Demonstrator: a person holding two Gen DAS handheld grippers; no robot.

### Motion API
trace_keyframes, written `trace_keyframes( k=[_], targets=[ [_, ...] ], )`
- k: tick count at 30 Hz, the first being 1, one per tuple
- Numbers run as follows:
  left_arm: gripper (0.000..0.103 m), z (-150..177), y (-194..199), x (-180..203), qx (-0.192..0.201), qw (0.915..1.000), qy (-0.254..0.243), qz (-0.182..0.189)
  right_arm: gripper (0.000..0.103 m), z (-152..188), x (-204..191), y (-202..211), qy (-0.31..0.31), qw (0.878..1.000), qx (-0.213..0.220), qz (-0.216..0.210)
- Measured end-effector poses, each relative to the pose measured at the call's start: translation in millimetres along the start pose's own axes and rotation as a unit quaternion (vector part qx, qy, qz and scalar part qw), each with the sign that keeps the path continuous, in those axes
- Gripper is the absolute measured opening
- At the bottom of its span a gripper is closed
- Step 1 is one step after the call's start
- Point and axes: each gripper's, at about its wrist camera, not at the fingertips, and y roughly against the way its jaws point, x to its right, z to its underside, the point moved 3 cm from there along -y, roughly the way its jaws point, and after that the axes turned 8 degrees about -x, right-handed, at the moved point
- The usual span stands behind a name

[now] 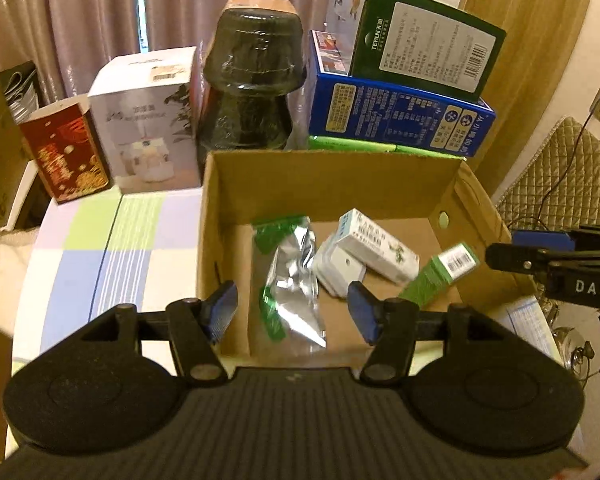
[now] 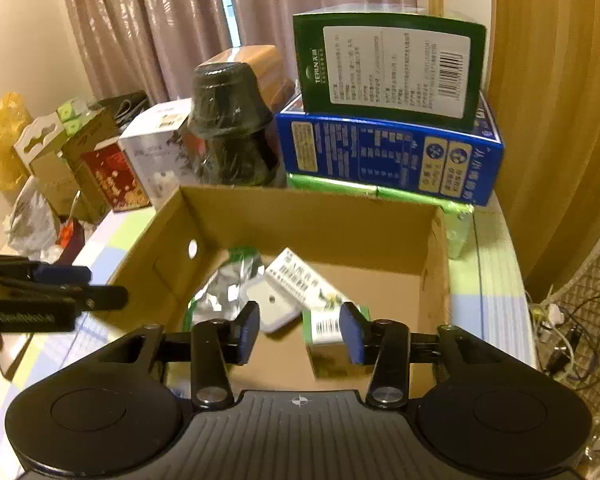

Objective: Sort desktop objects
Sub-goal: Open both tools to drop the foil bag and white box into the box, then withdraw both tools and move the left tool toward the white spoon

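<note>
Both our grippers, left gripper (image 1: 293,312) and right gripper (image 2: 300,334), hang spread apart over the cardboard box (image 1: 328,180); the green-white carton (image 2: 327,330) looks released, though it's blurry.

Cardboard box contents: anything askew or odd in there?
Mostly jumbled. In the cardboard box, the green carton leans tilted against the right wall, and the crumpled foil pouch lies creased. Both the left gripper and right gripper hover open, empty.

Pouch (image 1: 290,276) in carton (image 1: 332,184) (w/ boxes)
</note>
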Motion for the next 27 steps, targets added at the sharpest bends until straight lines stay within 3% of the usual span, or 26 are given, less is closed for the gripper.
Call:
trace_keyframes(
  k=[9,14,27],
  targets=[
    [0.065,72.6,58.0,-4.7,-0.005,0.9993,0.036,0.001,0.068,65.4,-14.9,56.3,0.002,1.000,0.003,-0.004],
    [0.082,123.2,88.5,-3.8,0.000,0.9983,0.058,-0.007,0.091,110.2,-26.1,86.8,0.001,1.000,0.012,-0.005],
    [0.097,234.6,118.4,-8.1,0.004,0.9959,0.073,-0.053,0.101,219.3,-50.9,112.2,-0.012,1.000,0.005,-0.024]
  ],
)
